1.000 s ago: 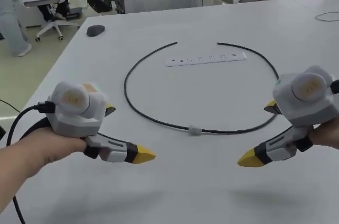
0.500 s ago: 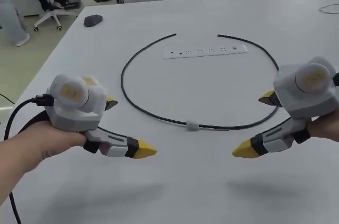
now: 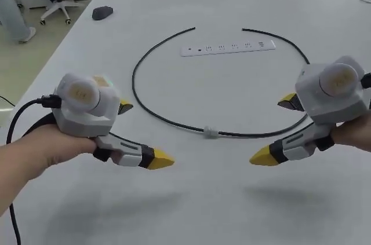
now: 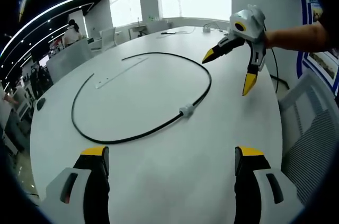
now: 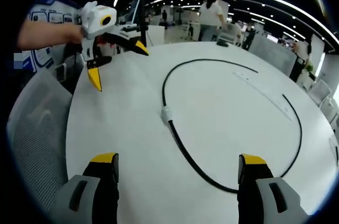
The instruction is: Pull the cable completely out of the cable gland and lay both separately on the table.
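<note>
head view: the cable (image 3: 134, 83) lies on the tabletop (image 3: 191, 204) as a wide ring. its two loose ends point toward the far edge, and a power strip (image 3: 229, 48) lies between them. the cable gland (image 3: 210, 132) sits threaded on the arc closest to the near edge, so nothing has been pulled free yet. the left gripper (image 3: 142, 133) and the right gripper (image 3: 271, 129) hover over the near edge, one on each side of the gland, with their tips turned inward. that looks like a set-up for one to pin the gland while the other draws the cable. both sets of jaws are spread wide and carry nothing. a mouse (image 3: 102, 13) rests near the far left corner, well apart from the work.

left gripper view: its own jaws stand apart and empty. the gland (image 4: 186, 110) lies ahead between them, and the other gripper hangs beyond it, jaws also parted.

right gripper view: the jaws gape the same way. the gland (image 5: 167, 113) lies ahead, slightly off toward one jaw, with cable running out of both its ends. probably each side needs a separate hold, since the gland rests loose on a smooth top and would likely slide if tugged alone.
</note>
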The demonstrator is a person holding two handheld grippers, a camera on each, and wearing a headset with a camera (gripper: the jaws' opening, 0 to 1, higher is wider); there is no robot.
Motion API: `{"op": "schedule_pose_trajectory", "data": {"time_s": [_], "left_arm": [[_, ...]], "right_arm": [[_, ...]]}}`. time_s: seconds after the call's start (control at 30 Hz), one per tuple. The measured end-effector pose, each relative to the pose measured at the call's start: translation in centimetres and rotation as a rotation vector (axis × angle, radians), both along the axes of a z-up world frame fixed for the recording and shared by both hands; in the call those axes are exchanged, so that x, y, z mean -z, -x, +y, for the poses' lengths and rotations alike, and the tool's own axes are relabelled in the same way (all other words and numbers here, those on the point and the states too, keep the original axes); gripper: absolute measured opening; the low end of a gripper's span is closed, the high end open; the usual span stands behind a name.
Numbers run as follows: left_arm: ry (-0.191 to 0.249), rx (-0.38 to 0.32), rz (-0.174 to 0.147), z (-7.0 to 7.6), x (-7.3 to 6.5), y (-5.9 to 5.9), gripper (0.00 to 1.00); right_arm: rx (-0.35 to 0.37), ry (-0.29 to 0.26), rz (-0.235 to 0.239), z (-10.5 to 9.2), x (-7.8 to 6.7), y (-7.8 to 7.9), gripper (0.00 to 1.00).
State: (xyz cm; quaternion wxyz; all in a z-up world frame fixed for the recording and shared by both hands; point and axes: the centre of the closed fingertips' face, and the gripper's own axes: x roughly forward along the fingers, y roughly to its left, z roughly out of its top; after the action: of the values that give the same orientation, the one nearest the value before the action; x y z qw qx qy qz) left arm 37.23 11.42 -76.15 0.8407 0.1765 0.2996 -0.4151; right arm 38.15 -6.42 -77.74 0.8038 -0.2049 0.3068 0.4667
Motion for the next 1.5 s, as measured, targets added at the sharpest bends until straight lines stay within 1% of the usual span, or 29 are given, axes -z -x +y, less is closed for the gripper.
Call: {"op": "schedule_pose_trajectory", "data": {"time_s": [0.03,0.1,0.17,0.2,0.23,0.3,0.33,0.4,0.43,0.47,0.5,0.53,0.57,0.67,0.73,0.77,0.83,0.9,0.93,0.97,1.0,1.03,1.1,1.2,1.33,1.37,1.4,1.43,1.5], "left_arm": [[-0.015,0.014,0.005,-0.1,0.4,0.1,0.99],[-0.032,0.020,0.000,-0.1,0.8,0.1,0.98],[-0.033,0.022,0.004,-0.1,0.9,0.1,0.97],[-0.034,0.019,0.006,-0.2,0.9,0.1,0.96],[-0.034,0.020,0.000,-0.3,0.8,0.1,0.96],[-0.024,0.017,-0.015,-0.4,0.2,0.2,0.92],[-0.005,0.023,-0.024,-0.6,-0.2,0.3,0.90],[-0.003,0.029,-0.003,-0.5,-0.2,0.7,0.77],[-0.008,0.029,0.006,-0.3,0.0,0.7,0.73],[-0.010,0.020,0.009,0.0,0.1,0.5,0.75],[-0.011,0.008,0.011,0.2,0.1,0.4,0.79],[-0.002,-0.011,0.012,0.4,0.1,0.2,0.84],[0.017,-0.020,0.014,0.4,-0.1,0.2,0.88],[0.026,-0.029,0.012,0.6,-0.2,0.3,0.87],[0.023,-0.033,0.014,0.7,-0.1,0.4,0.88],[0.029,-0.034,0.009,0.7,-0.2,0.4,0.88],[0.032,-0.041,0.010,0.7,-0.2,0.3,0.89],[0.020,-0.044,-0.001,0.9,-0.3,0.1,0.92],[-0.017,-0.058,-0.009,1.6,0.0,-0.1,0.95],[-0.033,-0.075,-0.005,2.1,0.2,-0.1,1.00],[-0.017,-0.072,0.001,2.1,0.2,0.0,0.98],[-0.010,-0.073,-0.002,2.2,0.1,0.1,0.99],[-0.008,-0.078,-0.010,2.4,0.0,0.1,0.99],[0.000,-0.088,-0.007,2.4,-0.2,0.2,0.99],[0.008,-0.092,-0.007,2.5,-0.3,0.4,0.99],[0.009,-0.092,-0.012,2.5,-0.3,0.4,0.99],[0.011,-0.088,-0.026,2.5,-0.4,0.4,0.99],[0.004,-0.081,-0.039,2.7,-0.3,0.3,0.99],[-0.001,-0.084,-0.033,2.9,-0.1,0.3,0.99]], "right_arm": [[-0.002,0.000,0.000,0.0,0.0,0.0,0.93],[-0.017,-0.001,0.001,0.4,0.2,0.0,0.90],[-0.023,-0.003,-0.002,0.6,0.4,-0.2,0.88],[-0.025,-0.002,-0.001,0.8,0.6,-0.3,0.86],[-0.031,-0.006,0.002,1.0,0.6,-0.4,0.84],[-0.047,-0.007,-0.012,1.6,0.7,-0.6,0.74],[-0.055,-0.010,-0.027,2.1,0.8,-0.8,0.72],[-0.066,-0.019,-0.022,2.8,1.0,-0.8,0.70],[-0.074,-0.018,-0.021,3.2,1.2,-0.9,0.69],[-0.080,-0.017,-0.022,3.5,1.4,-0.9,0.68],[-0.085,-0.019,-0.023,3.7,1.4,-1.0,0.66],[-0.097,-0.021,-0.019,4.1,1.5,-0.9,0.62],[-0.102,-0.028,-0.021,4.4,1.5,-1.1,0.56],[-0.114,-0.063,-0.022,5.3,1.5,-1.4,0.46],[-0.116,-0.075,-0.020,5.8,1.6,-1.8,0.42],[-0.119,-0.080,-0.022,6.0,1.7,-1.9,0.39],[-0.125,-0.084,-0.012,6.5,2.1,-2.1,0.36],[-0.132,-0.086,-0.010,7.0,2.6,-2.2,0.34],[-0.138,-0.079,-0.005,7.2,3.0,-2.2,0.34],[-0.146,-0.074,-0.005,7.4,3.2,-2.2,0.33],[-0.150,-0.072,-0.005,7.7,3.5,-2.2,0.32],[-0.154,-0.070,-0.003,7.8,3.7,-2.1,0.31],[-0.166,-0.071,-0.008,8.3,3.8,-2.0,0.29],[-0.177,-0.044,-0.001,8.7,4.4,-2.1,0.30],[-0.170,-0.057,0.001,8.7,4.3,-2.7,0.27],[-0.166,-0.063,0.005,8.6,4.3,-2.9,0.26],[-0.163,-0.065,0.011,8.7,4.3,-3.0,0.25],[-0.158,-0.071,0.016,8.7,4.4,-3.0,0.23],[-0.162,-0.067,0.014,8.7,4.4,-3.0,0.19]]}}
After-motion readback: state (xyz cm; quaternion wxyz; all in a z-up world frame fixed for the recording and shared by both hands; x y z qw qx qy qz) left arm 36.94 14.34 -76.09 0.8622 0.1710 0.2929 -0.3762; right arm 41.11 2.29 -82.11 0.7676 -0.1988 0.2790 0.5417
